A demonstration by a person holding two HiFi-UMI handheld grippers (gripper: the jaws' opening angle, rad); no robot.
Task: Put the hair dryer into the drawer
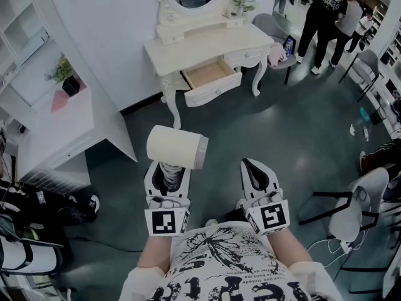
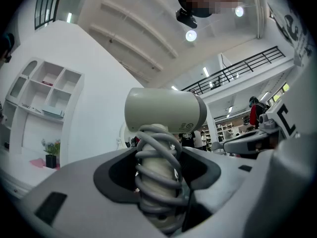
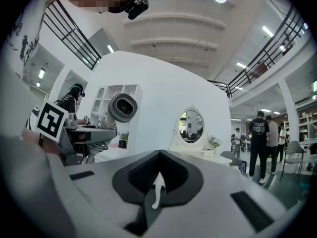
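Note:
A cream hair dryer stands upright in my left gripper, whose jaws are shut on its handle. In the left gripper view the handle with its grey cord coiled round it sits between the jaws of that gripper, and the barrel lies above. My right gripper is beside it, shut and holding nothing; its tips meet in the right gripper view. That view also shows the hair dryer to the left. Ahead, the white dressing table has its drawer pulled open.
A white shelf unit with a small plant stands at the left. Two people stand at the back right near a grey chair. Another chair is at the right. Grey floor lies between me and the table.

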